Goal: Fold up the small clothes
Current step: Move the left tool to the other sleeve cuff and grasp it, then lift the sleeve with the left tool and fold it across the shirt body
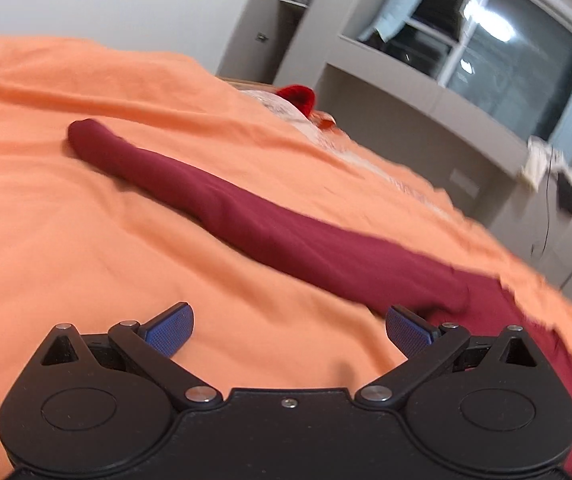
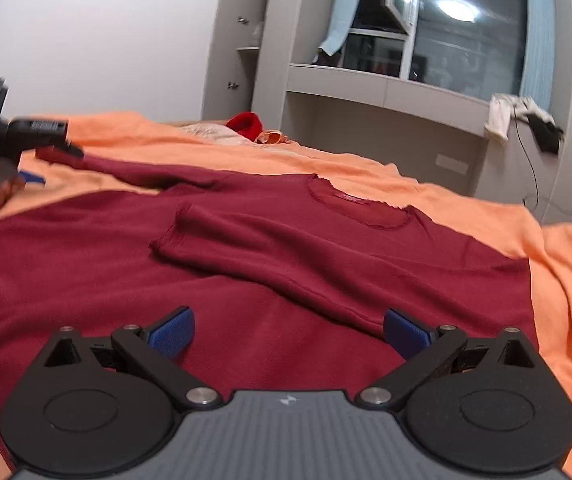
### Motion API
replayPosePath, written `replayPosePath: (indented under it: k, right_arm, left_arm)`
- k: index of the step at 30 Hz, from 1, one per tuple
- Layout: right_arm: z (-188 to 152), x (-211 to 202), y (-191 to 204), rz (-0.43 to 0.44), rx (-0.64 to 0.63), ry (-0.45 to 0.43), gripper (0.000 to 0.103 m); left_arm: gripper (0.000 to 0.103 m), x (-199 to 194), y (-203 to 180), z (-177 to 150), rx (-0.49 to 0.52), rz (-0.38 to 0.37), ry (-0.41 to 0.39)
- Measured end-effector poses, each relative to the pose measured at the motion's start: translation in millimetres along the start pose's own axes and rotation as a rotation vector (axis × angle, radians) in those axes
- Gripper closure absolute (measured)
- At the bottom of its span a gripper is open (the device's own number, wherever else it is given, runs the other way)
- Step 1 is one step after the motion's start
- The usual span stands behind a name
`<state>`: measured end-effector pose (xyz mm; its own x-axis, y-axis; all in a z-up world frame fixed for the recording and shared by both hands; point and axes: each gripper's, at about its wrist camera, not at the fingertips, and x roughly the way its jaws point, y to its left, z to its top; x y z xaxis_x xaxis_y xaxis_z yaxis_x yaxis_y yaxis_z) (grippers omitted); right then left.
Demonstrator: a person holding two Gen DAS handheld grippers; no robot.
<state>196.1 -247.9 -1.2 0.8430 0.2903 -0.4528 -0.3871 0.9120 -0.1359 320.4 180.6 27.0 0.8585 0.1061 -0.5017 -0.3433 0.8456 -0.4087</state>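
A dark red long-sleeved shirt [image 2: 246, 248] lies flat on the orange bed sheet [image 2: 565, 264]. One sleeve [image 2: 286, 248] is folded across the chest. The other sleeve [image 1: 226, 208] stretches out straight over the sheet [image 1: 86, 240]. My left gripper [image 1: 287, 330] is open and empty, low over the sheet beside that outstretched sleeve; it also shows in the right wrist view [image 2: 26, 148] at the far left. My right gripper [image 2: 287, 330] is open and empty, just above the shirt's body.
A bright red knitted item [image 2: 246, 124] and a pale cloth lie at the far edge of the bed. Grey shelving [image 2: 385, 92] and a window [image 2: 465, 32] stand behind the bed. A white cloth and a cable [image 2: 525, 160] hang off the shelf.
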Motion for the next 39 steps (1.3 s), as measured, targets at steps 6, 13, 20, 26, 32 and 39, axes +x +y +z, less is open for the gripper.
replayPosePath:
  k: [6,13,20,26,32,39]
  right_arm:
    - [-5,-1,-1,0.019,0.015,0.004,0.0]
    - [-9,2,-11,0.042,0.068,0.03,0.0]
    - [-13,13,-18,0.084,0.123,0.069,0.0]
    - [-15,15,-21,0.102,0.16,0.083,0.0]
    - [-15,14,-19,0.1,0.162,0.084,0.0]
    - [-15,14,-19,0.099,0.159,0.084,0.0]
  left_arm:
    - [0.001,25,37,24,-0.148,-0.059,-0.015]
    - [0.001,58,68,47,-0.337,-0.073,-0.067]
    - [0.001,77,85,58,-0.427,-0.029,-0.185]
    - [0.018,67,84,57,-0.429,0.052,-0.24]
    - [0.043,53,84,59,-0.436,0.08,-0.289]
    - [0.094,32,57,63,-0.275,0.108,-0.337]
